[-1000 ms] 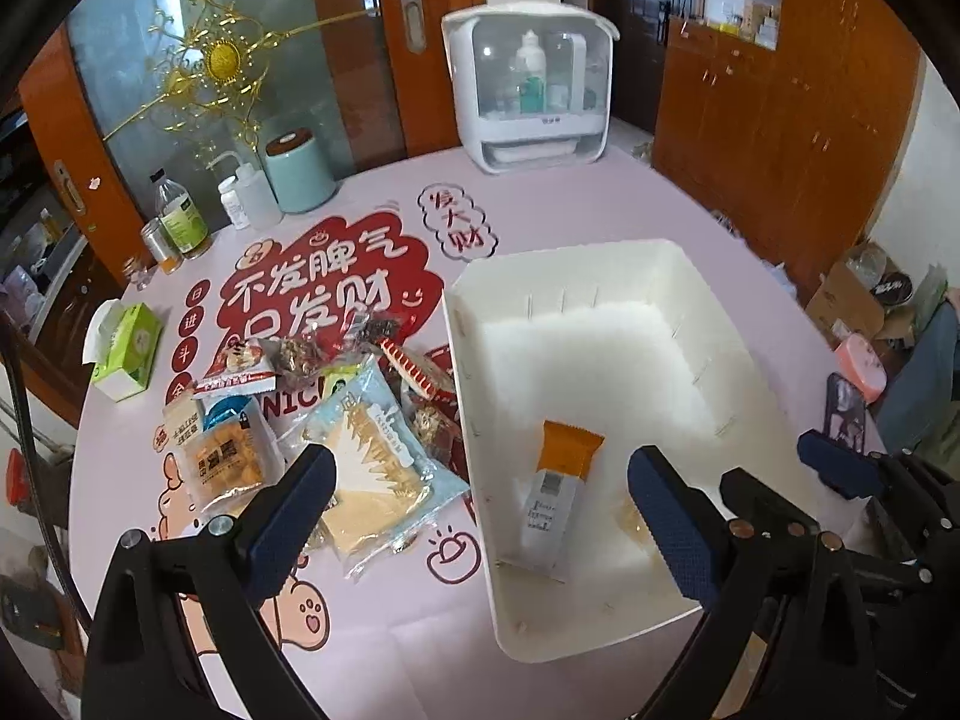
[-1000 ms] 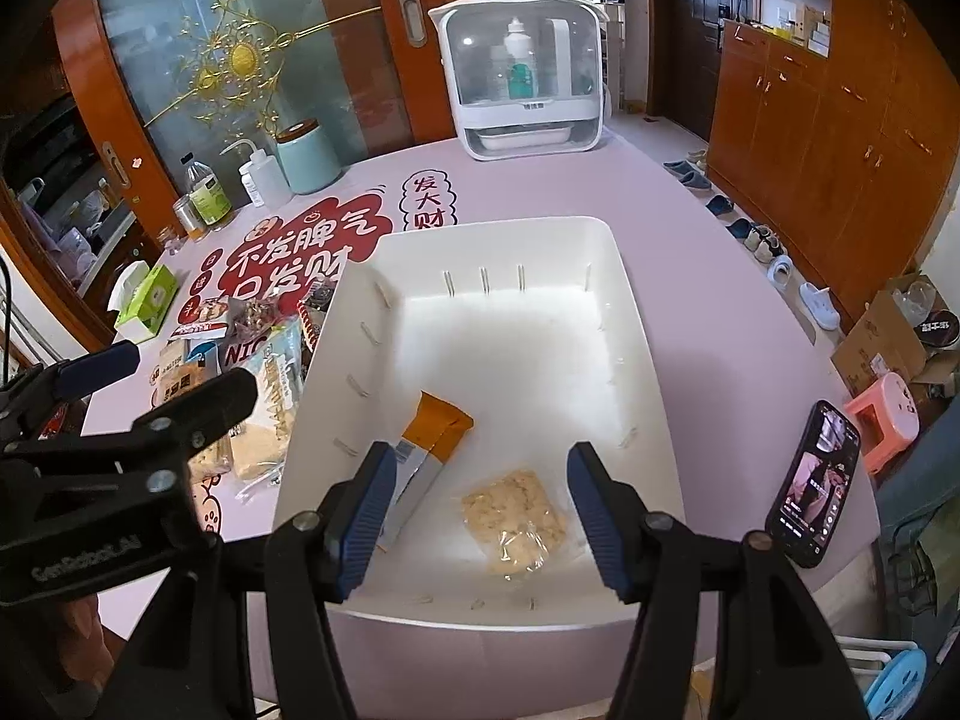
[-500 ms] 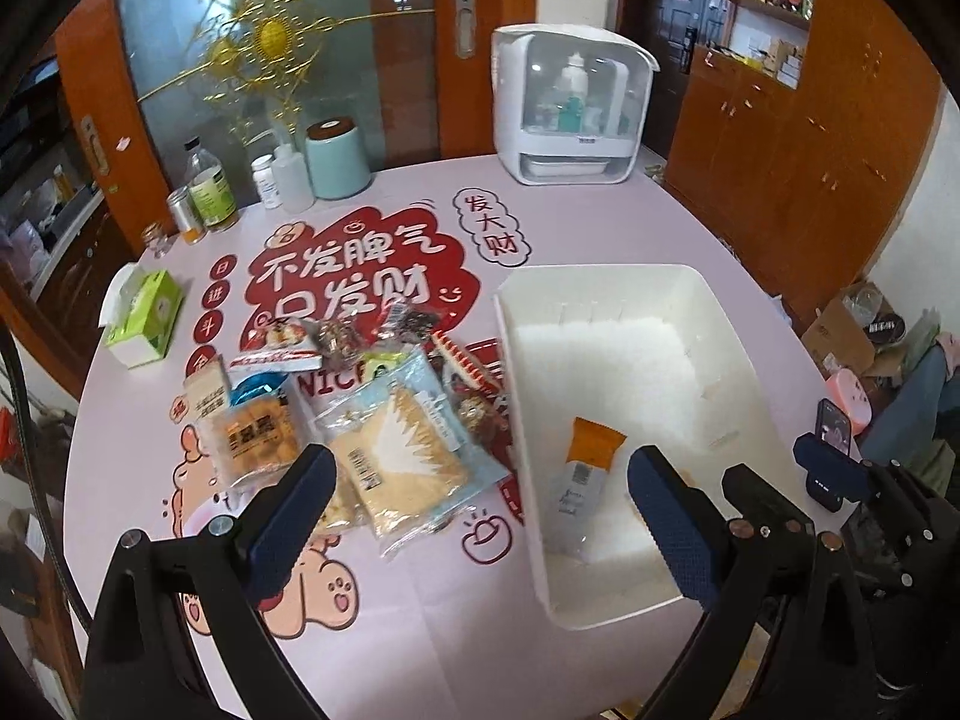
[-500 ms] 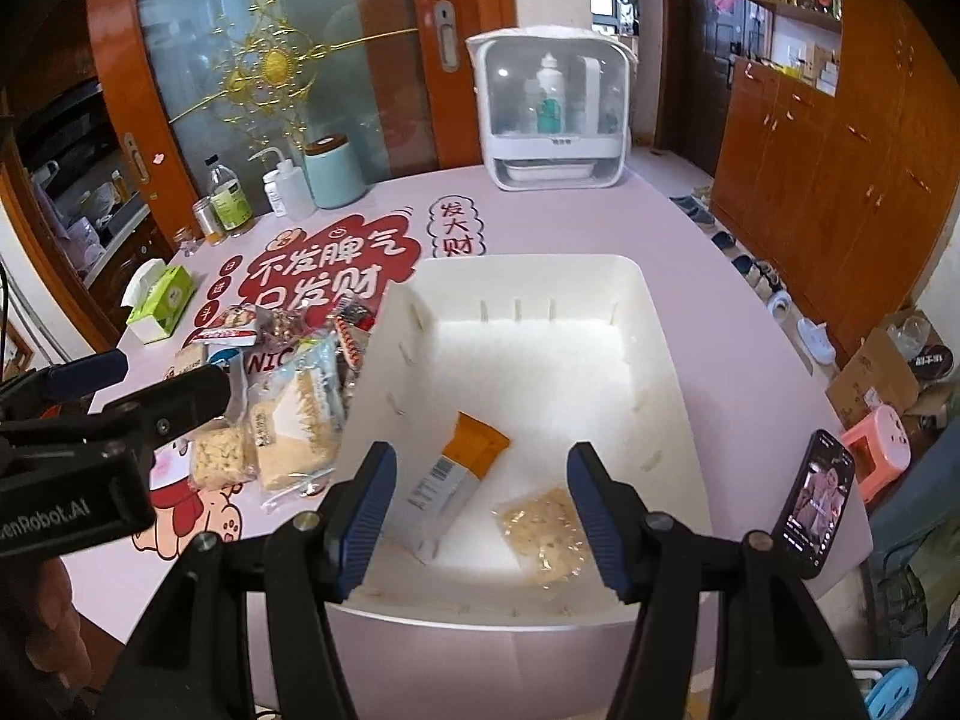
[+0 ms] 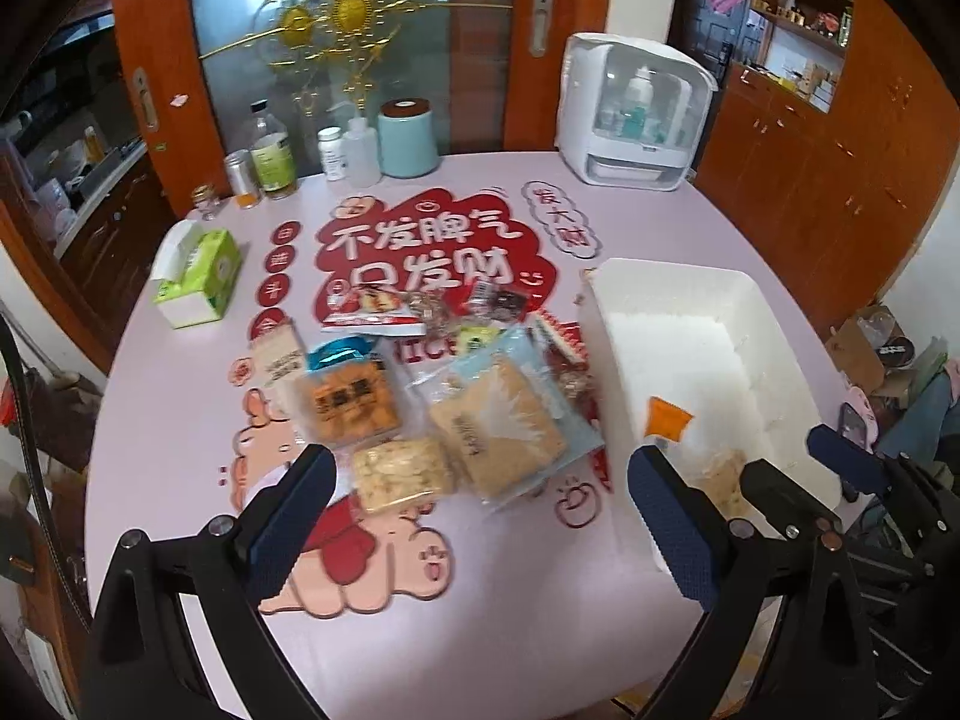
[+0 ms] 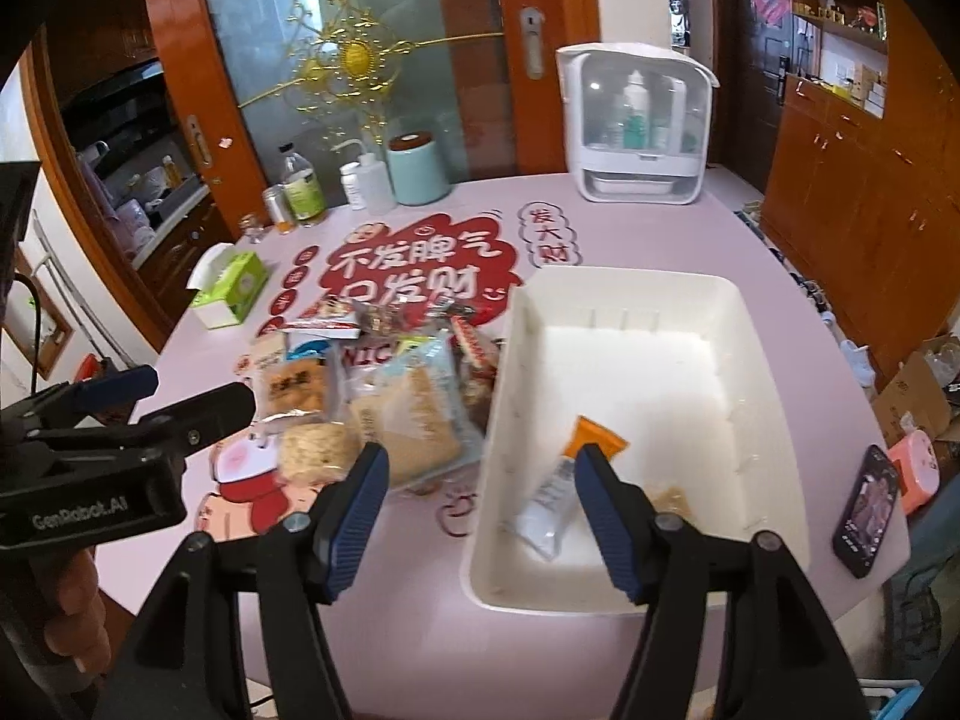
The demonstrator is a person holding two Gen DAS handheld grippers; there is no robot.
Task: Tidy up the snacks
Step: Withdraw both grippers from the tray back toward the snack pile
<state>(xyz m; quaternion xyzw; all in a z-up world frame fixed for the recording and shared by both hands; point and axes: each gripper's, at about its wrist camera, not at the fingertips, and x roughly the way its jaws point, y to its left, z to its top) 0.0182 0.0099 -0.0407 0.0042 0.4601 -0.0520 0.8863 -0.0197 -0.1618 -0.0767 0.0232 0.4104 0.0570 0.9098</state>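
Snacks (image 5: 420, 402) heaped beyond left gripper (image 5: 480, 516) — untouched

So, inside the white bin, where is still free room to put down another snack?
The white bin is bare across its far half. Its near end is crowded: the orange-topped packet and a clear bag of crackers lie there.
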